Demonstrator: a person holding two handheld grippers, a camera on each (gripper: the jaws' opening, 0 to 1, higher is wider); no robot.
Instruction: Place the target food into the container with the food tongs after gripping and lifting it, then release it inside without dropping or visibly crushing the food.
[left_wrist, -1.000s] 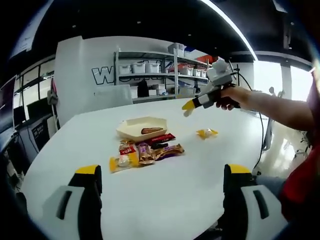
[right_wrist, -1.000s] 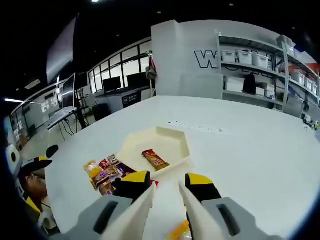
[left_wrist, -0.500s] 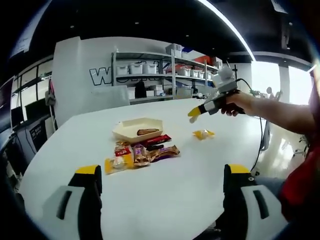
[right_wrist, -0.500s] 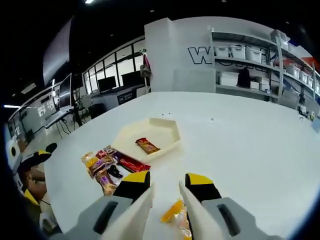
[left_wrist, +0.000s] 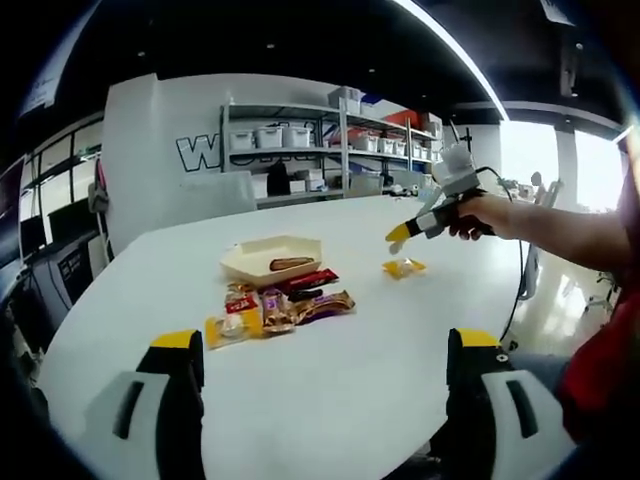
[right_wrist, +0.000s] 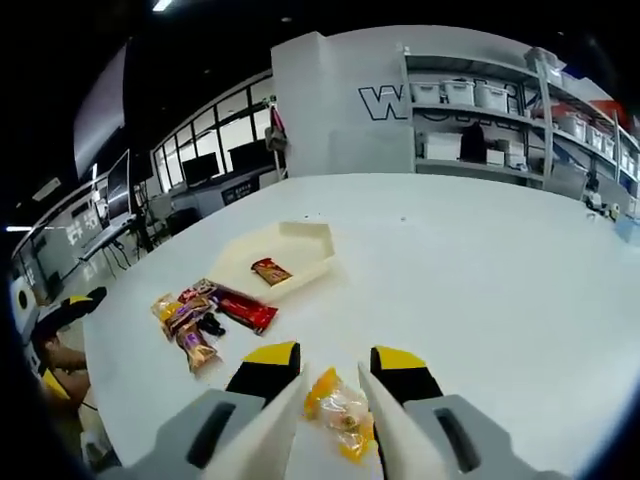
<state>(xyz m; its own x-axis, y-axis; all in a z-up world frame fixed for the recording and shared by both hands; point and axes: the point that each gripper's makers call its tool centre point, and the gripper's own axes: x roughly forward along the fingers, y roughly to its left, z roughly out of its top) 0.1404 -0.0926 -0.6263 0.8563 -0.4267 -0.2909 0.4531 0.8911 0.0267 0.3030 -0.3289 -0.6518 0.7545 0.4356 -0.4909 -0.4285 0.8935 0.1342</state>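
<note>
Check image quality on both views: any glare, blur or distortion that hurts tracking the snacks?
Left gripper view: the window behind the right gripper is blown out; the yellow packet and tray are small but legible. Right gripper view: even lighting, the yellow packet sharp between the jaws; fisheye bends the shelving and table edge.

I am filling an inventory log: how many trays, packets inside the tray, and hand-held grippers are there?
Tray: 1
Packet in tray: 1
Hand-held grippers: 2, left and right
Total: 4
</note>
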